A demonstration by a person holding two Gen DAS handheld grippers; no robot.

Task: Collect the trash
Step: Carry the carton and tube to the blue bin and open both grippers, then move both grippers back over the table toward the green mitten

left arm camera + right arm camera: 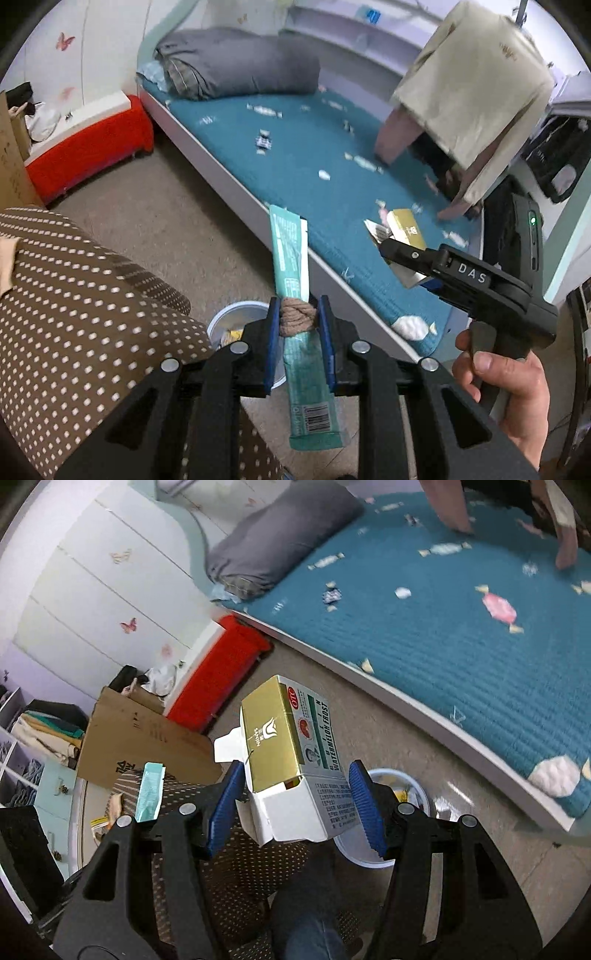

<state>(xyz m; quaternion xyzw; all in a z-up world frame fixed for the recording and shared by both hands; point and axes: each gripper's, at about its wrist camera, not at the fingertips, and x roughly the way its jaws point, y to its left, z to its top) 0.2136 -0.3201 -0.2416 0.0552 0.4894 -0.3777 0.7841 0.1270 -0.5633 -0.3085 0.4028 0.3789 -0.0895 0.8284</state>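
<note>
My left gripper (298,318) is shut on a long teal wrapper (291,258) that has a knot of brown yarn (297,316) around its middle. It hangs just over the white trash bin (236,314) on the floor. My right gripper (297,794) is shut on a gold and white medicine box (291,746) with an open flap; it also shows in the left wrist view (404,230). The bin (417,786) lies below and right of the box. The teal wrapper (149,794) shows at the left of the right wrist view.
A bed with a teal candy-print mat (314,155) and a grey pillow (240,66) runs along the right. A brown dotted seat (74,295), a red box (88,147) and a cardboard box (140,734) stand at the left. Clothes (476,92) hang over the bed.
</note>
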